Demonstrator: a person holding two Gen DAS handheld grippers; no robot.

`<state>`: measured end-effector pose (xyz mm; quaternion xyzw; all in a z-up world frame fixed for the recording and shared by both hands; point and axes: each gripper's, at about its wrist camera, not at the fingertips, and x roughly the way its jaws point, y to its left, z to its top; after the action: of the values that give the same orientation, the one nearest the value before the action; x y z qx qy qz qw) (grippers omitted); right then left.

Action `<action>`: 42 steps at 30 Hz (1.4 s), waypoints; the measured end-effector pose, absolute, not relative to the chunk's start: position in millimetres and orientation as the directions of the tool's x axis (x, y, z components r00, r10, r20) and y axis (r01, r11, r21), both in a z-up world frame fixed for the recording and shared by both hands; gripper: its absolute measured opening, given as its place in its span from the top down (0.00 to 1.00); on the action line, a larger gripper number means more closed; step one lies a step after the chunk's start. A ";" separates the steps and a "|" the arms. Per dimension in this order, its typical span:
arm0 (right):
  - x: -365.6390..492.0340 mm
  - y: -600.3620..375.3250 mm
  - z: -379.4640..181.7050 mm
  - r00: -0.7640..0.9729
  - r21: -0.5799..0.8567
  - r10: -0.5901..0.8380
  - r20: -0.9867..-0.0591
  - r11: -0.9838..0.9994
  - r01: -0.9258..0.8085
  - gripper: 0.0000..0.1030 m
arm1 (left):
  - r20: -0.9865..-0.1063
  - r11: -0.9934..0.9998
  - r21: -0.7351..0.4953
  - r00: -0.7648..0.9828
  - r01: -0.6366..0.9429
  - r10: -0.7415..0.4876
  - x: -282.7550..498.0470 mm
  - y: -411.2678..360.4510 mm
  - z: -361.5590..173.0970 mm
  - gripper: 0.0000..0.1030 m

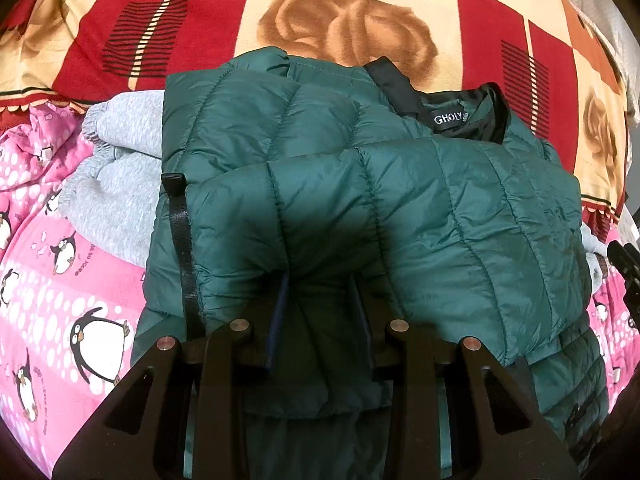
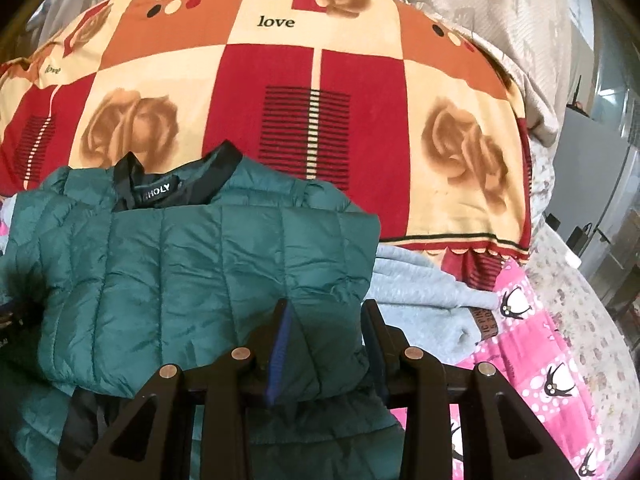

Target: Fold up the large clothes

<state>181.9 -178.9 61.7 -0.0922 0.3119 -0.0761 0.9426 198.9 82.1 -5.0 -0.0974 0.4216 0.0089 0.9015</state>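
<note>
Nearest in each wrist view, a fold of the green quilted jacket (image 1: 360, 208) is pinched between narrow-set jaws: the left gripper (image 1: 318, 300) is clamped on the puffy cuff end of a sleeve laid across the body, and the right gripper (image 2: 328, 328) is closed on the jacket's folded edge at its own side. The jacket is spread on a pink penguin blanket (image 1: 60, 300), partly over a grey sweatshirt (image 1: 120, 184) that shows at both sides. For the fold in hand to be done well, both pinched edges should be carried together and level, the padded layers kept taut so that no air bulge is trapped, and the grips eased only once the edges lie square. The jacket's long axis is judged to run away from the cameras, hem near, with the black collar and label (image 1: 448, 118) at the far end, pointing toward the rose-patterned quilt (image 1: 360, 20) beyond
</note>
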 end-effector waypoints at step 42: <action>36.4 -303.7 66.6 0.734 0.168 0.243 -0.635 0.970 -0.176 0.19 | -0.646 0.965 -0.258 0.752 -0.052 -0.132 33.1 162.1 40.3 0.28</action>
<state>36.4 -303.7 66.6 0.0483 0.3471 0.1128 0.9298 33.1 162.1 40.3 -0.1310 0.3518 -0.0217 0.9266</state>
